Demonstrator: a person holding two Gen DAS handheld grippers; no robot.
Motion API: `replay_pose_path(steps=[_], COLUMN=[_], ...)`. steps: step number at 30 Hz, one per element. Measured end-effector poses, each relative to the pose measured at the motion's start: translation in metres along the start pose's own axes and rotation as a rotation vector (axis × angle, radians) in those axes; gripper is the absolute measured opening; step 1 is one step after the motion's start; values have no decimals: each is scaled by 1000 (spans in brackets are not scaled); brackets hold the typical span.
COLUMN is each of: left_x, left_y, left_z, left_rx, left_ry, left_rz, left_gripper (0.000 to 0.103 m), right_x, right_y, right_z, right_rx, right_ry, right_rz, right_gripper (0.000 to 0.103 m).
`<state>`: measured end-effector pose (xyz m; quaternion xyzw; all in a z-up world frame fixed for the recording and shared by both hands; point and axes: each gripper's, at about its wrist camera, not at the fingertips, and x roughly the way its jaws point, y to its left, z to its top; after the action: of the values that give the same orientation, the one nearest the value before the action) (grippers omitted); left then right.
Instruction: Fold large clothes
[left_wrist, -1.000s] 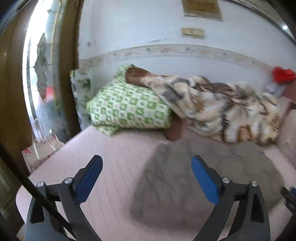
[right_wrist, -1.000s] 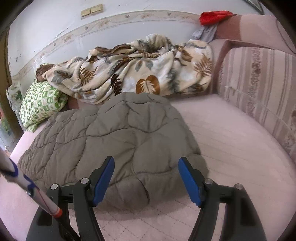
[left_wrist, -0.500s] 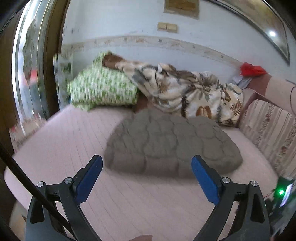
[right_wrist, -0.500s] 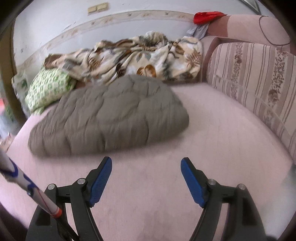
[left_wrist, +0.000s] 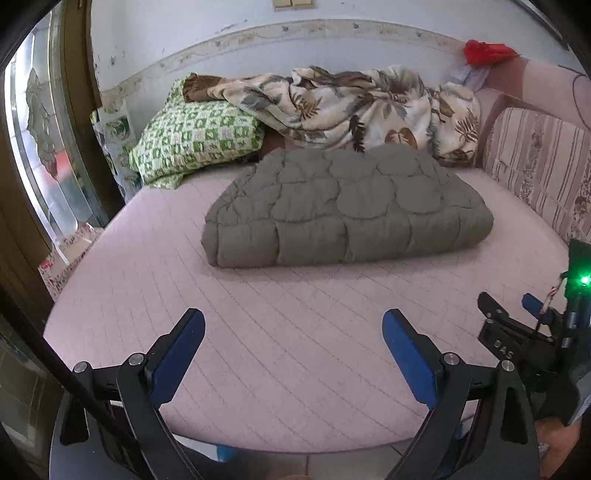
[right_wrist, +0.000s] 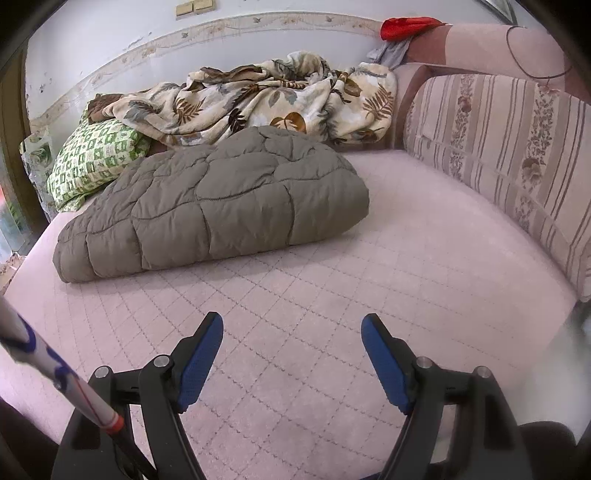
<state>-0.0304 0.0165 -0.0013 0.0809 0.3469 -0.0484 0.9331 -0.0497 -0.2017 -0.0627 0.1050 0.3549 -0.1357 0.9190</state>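
A grey-brown quilted garment (left_wrist: 347, 206) lies folded into a thick bundle on the pink bed (left_wrist: 258, 332); it also shows in the right wrist view (right_wrist: 218, 203). My left gripper (left_wrist: 293, 325) is open and empty, held over the bed's front edge, well short of the bundle. My right gripper (right_wrist: 291, 328) is open and empty, also back from the bundle over the pink bed (right_wrist: 406, 258). The right gripper also shows at the right edge of the left wrist view (left_wrist: 517, 325).
A green checked pillow (left_wrist: 192, 140) and a leaf-print blanket (left_wrist: 362, 103) lie behind the bundle against the wall. A striped backrest cushion (right_wrist: 509, 155) runs along the right side. A red cloth (right_wrist: 406, 27) sits on top. A glass door (left_wrist: 40, 147) stands left.
Both grippers have pulled back from the folded bundle toward the bed's front edge. Both stay open. The bundle has not moved.
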Motion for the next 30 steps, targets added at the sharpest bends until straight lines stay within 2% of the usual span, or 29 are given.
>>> replay_pose_path(steps=[10,16,22,30], left_x=[13,19,31,38], left_y=[-5,-13,-11,-6], left_z=[-11,-17,-23,-27], left_rx=[-33,-10,-25,-45], left_ry=[91,112,160,179], left_rz=[-26,-37,-58,-56], left_gripper=[96,96,96,96], right_x=[6,9,14,18], right_y=[-11,-9,-3,5], right_z=[-1,-1,-2,-5], right_rx=[16,2,-32,-61], right_ry=[37,45,57,63], right_rz=[-23,-46,-71,-84], right_gripper=[84,84,85,85])
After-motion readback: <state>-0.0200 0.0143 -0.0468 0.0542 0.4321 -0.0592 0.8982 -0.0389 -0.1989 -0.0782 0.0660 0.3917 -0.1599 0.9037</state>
